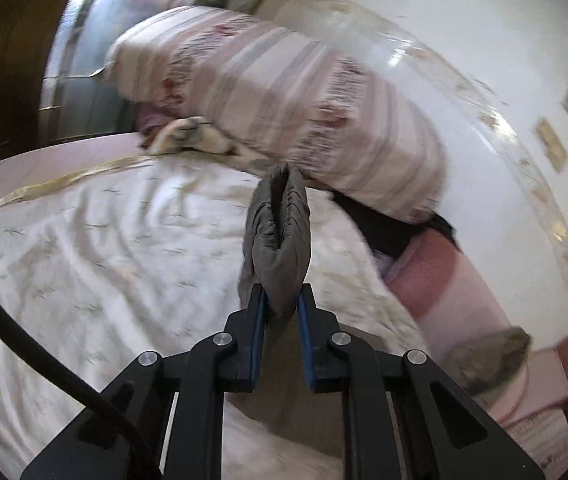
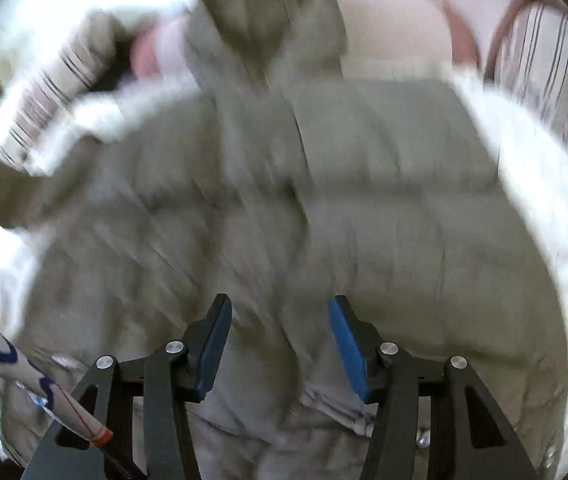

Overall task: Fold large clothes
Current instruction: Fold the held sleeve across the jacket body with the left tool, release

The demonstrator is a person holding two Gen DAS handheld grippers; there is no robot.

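left gripper [image 1: 280, 300] clamps grey cuff [image 1: 278, 236] | right gripper [image 2: 280, 320] unclenched over jacket [image 2: 364, 200] (blurred, right view only)

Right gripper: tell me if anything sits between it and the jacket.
Nothing visible does. The right gripper hangs open directly above the grey jacket, which lies spread on the white bedsheet; only jacket fabric shows between its pads.

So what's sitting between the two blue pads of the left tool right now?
A bunched fold of grey padded jacket fabric, pinched by the left tool and standing up above the white bedsheet. The left wrist view shows this.
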